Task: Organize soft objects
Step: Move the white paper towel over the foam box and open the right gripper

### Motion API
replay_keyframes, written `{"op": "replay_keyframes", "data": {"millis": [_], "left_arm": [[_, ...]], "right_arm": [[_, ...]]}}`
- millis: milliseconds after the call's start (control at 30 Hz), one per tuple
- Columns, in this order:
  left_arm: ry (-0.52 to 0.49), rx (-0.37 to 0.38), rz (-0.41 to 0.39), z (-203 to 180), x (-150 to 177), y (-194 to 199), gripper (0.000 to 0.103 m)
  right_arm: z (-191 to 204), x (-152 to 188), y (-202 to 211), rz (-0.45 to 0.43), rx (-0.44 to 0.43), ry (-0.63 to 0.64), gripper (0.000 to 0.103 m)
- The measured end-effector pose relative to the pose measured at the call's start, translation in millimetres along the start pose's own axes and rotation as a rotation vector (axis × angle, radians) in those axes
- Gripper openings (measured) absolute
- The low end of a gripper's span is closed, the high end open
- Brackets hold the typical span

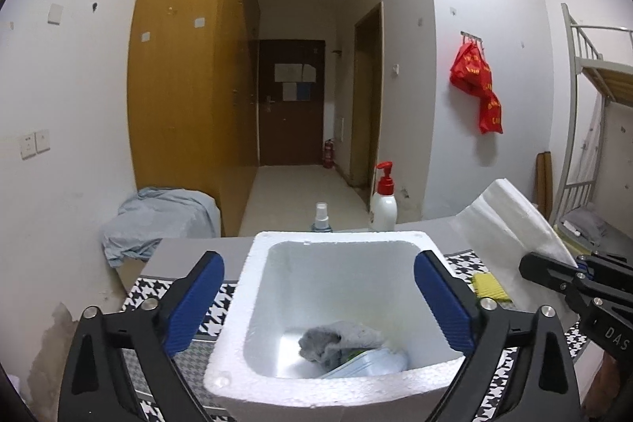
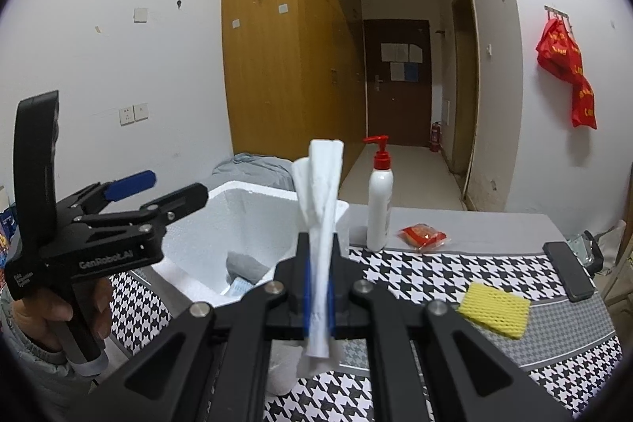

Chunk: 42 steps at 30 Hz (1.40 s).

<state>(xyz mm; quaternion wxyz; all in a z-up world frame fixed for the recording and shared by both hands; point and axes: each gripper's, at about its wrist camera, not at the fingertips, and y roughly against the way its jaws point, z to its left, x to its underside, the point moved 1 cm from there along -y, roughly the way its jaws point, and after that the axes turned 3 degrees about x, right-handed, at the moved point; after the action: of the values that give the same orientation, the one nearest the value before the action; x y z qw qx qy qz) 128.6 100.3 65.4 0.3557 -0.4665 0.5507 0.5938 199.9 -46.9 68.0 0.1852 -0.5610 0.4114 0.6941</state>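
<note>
Right tongs [image 2: 318, 287] are clenched on a white foam wrap sheet [image 2: 321, 208], pinched between the blue pads, the sheet standing up past the tips and hanging a little below them. Seen from the left wrist camera, that sheet [image 1: 510, 220] rises to the right of the foam box, with the right tongs [image 1: 554, 275] just beside it.

Left tongs [image 1: 318, 303] hang spread wide over the white foam box [image 1: 336, 238], one blue pad to either side of the box's opening, gripping nothing. From the right wrist camera the left tongs [image 2: 170, 190] sit above the box's left side, jaws apart.

Inside the foam box [image 2: 190, 256], a grey cloth [image 1: 336, 339] lies crumpled on the bottom, partly resting on a pale flat item I can't identify. It sits below and between the left tongs' pads, untouched.

To the right of the box, on the houndstooth-covered worktop [image 2: 415, 271], lies a yellow foam net sleeve [image 2: 494, 309], well clear of both tongs. Behind the box stand a white pump bottle [image 2: 379, 200] and a small spray bottle [image 1: 321, 218]. A red packet [image 2: 423, 236] lies just right of the pump bottle, and a black phone [image 2: 567, 271] sits further right.
</note>
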Motion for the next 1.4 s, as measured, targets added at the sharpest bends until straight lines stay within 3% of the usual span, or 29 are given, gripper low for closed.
{"op": "replay_keyframes", "data": {"millis": [167,1400], "left_arm": [[0.014,-0.046,0.002,6,0,4,0.102],[0.044,-0.15,-0.053,48,8,46,0.102]], "right_arm": [[3,-1,2,-0.008,0.001,0.005,0.009],[45,-18,-24,0.0,-0.078,0.061,0.009]]}}
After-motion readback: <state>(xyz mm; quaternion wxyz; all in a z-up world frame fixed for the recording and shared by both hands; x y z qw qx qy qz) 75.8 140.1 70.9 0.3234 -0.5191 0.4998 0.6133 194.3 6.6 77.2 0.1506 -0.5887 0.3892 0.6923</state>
